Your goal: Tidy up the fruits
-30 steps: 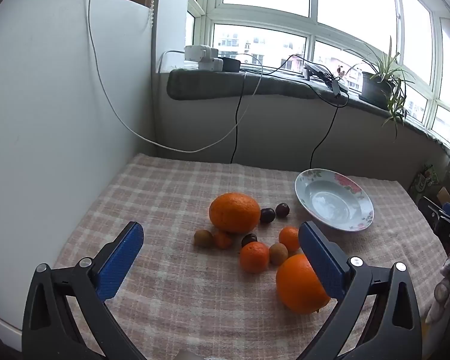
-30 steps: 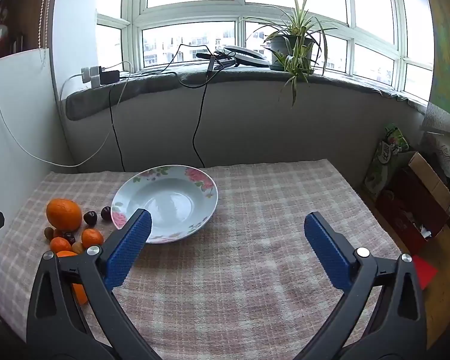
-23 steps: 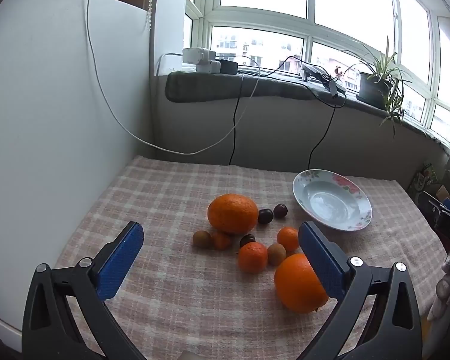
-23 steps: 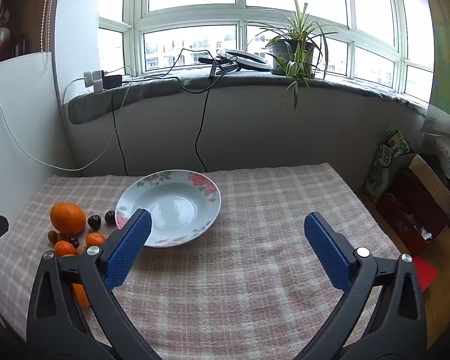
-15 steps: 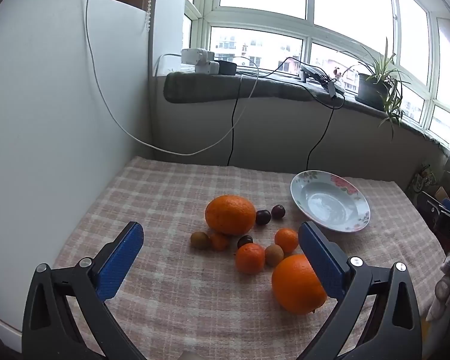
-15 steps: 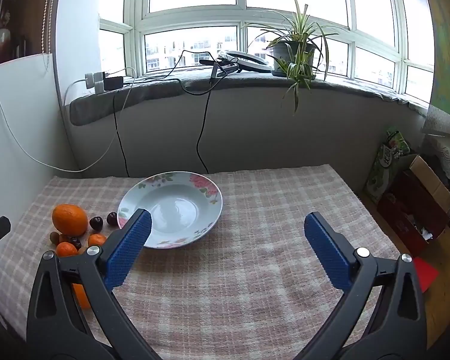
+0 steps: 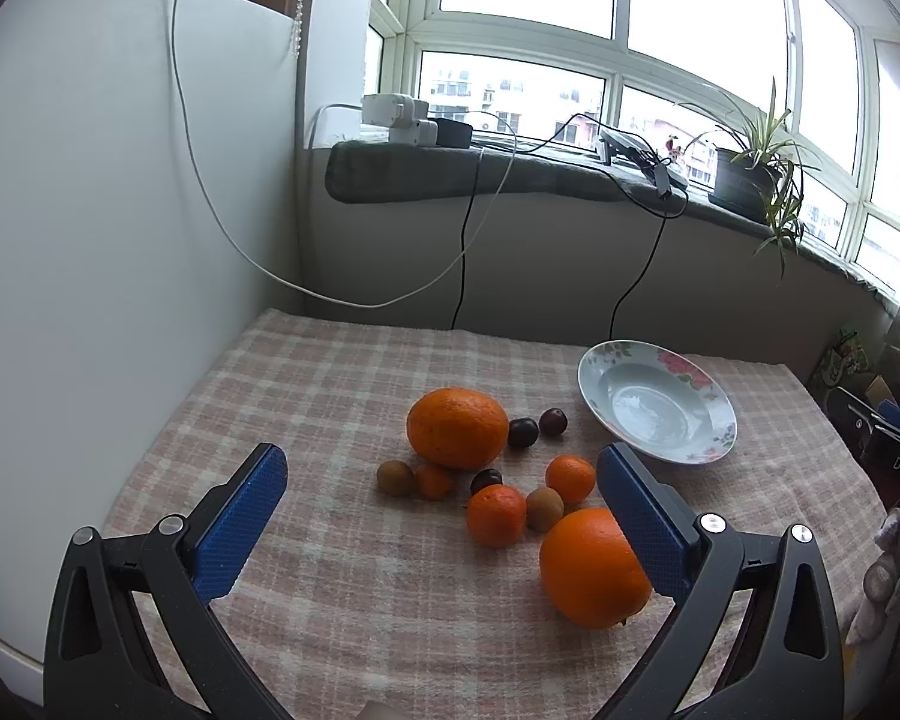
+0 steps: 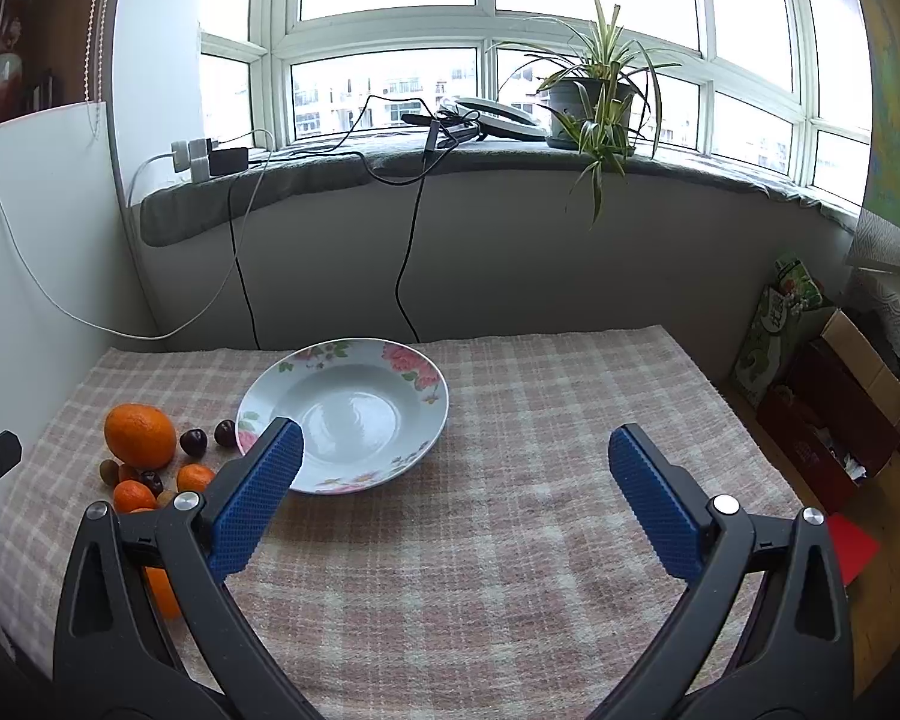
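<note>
Fruits [image 7: 498,480] seemingly ahead of left gripper [image 7: 441,480]

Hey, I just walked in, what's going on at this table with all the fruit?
A person holds a two-finger gripper in each hand over a checked tablecloth. Both the left gripper and right gripper are open and hold nothing. The flowered plate is empty. The fruit sits loose on the cloth beside it: two large oranges, smaller oranges, small brown fruits and dark cherries. Nothing has been sorted yet.

From the left wrist we look down across the fruit cluster [image 7: 492,474], from the right over the plate [image 8: 342,414], both seemingly window-facing, sharing both.
</note>
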Action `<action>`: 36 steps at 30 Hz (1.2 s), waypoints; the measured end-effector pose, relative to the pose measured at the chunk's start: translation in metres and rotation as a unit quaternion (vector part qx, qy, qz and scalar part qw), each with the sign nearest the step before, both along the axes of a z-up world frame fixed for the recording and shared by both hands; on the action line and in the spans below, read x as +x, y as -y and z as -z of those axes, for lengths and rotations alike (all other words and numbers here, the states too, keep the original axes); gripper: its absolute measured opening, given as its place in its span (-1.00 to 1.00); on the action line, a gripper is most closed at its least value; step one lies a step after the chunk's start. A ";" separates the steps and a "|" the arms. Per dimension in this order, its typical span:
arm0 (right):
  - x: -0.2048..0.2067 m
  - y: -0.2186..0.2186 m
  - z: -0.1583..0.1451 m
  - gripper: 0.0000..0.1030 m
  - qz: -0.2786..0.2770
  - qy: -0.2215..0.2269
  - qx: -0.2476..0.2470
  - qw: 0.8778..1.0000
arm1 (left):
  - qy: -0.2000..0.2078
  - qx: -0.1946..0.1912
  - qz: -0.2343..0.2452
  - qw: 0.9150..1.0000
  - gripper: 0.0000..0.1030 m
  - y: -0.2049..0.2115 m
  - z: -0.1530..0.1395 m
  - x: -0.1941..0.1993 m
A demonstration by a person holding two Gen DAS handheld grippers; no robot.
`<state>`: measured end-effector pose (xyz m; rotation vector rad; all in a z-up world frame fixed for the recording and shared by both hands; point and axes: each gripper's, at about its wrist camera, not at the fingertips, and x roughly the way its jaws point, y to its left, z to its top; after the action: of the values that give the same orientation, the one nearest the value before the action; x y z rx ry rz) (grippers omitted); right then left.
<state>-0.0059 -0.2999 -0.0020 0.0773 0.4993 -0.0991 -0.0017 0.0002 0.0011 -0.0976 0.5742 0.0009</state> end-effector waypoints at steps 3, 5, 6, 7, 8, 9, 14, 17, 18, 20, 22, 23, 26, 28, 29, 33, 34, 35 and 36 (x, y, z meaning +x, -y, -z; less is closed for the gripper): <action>0.000 0.000 0.000 1.00 0.000 0.000 0.000 1.000 | 0.000 0.000 0.001 1.000 0.99 0.001 0.000 0.000; 0.000 0.000 0.000 1.00 0.000 0.000 0.000 1.000 | 0.000 0.000 0.001 1.000 0.99 0.000 0.000 -0.001; 0.000 0.000 0.000 1.00 0.000 0.000 0.000 1.000 | 0.000 0.000 0.001 1.000 0.99 0.001 0.000 -0.001; 0.000 0.000 0.000 1.00 -0.001 0.000 0.000 1.000 | 0.000 -0.001 0.001 1.000 0.99 0.001 0.000 -0.001; 0.000 -0.001 0.001 1.00 -0.001 0.000 0.000 1.000 | 0.000 -0.001 0.001 1.000 0.99 0.001 0.000 -0.001; 0.000 -0.001 0.001 1.00 0.000 0.000 -0.001 1.000 | 0.000 -0.001 0.001 1.000 0.99 0.001 0.000 -0.001; 0.000 -0.001 0.001 1.00 -0.001 -0.001 -0.001 1.000 | 0.001 -0.002 0.002 1.000 0.99 0.003 0.000 -0.001; 0.000 -0.001 0.001 1.00 -0.001 -0.002 -0.001 1.000 | 0.001 -0.002 0.003 1.000 0.99 0.004 0.000 -0.001; 0.001 -0.002 0.002 1.00 -0.002 -0.003 0.000 1.000 | 0.001 -0.002 0.003 1.000 0.99 0.004 0.000 -0.001; 0.001 -0.002 0.002 1.00 -0.002 -0.002 -0.001 1.000 | 0.001 -0.002 0.003 1.000 0.99 0.004 0.000 -0.002; 0.001 -0.002 0.003 1.00 -0.003 -0.003 0.000 1.000 | 0.001 -0.003 0.003 1.000 0.99 0.004 0.000 -0.002; 0.001 -0.002 0.002 1.00 -0.003 -0.003 0.001 1.000 | 0.001 -0.003 0.004 1.000 0.99 0.004 0.000 -0.002; 0.001 -0.002 0.002 1.00 -0.003 -0.003 0.000 1.000 | 0.001 -0.004 0.004 1.000 0.99 0.004 0.000 -0.002; 0.000 -0.003 0.002 1.00 -0.004 -0.004 0.000 1.000 | 0.001 -0.005 0.005 1.000 0.99 0.004 0.000 -0.003; 0.000 -0.003 0.002 1.00 -0.004 -0.004 0.000 1.000 | 0.001 -0.006 0.005 1.000 0.99 0.004 0.000 -0.003; 0.000 -0.004 0.001 1.00 -0.004 -0.004 -0.001 1.000 | 0.000 -0.006 0.007 1.000 0.99 0.003 0.000 -0.003; 0.000 -0.004 0.001 1.00 -0.004 -0.004 -0.001 1.000 | 0.000 -0.006 0.006 1.000 0.99 0.004 0.000 -0.003; 0.000 -0.004 0.001 1.00 -0.004 -0.004 -0.001 1.000 | 0.001 -0.007 0.006 1.000 0.99 0.004 0.000 -0.003; 0.000 -0.004 0.002 1.00 -0.004 -0.004 -0.001 1.000 | 0.001 -0.007 0.007 1.000 0.99 0.004 0.000 -0.003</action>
<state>-0.0064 -0.2959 -0.0036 0.0733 0.5068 -0.0920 -0.0050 -0.0036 0.0012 -0.1083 0.5734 -0.0164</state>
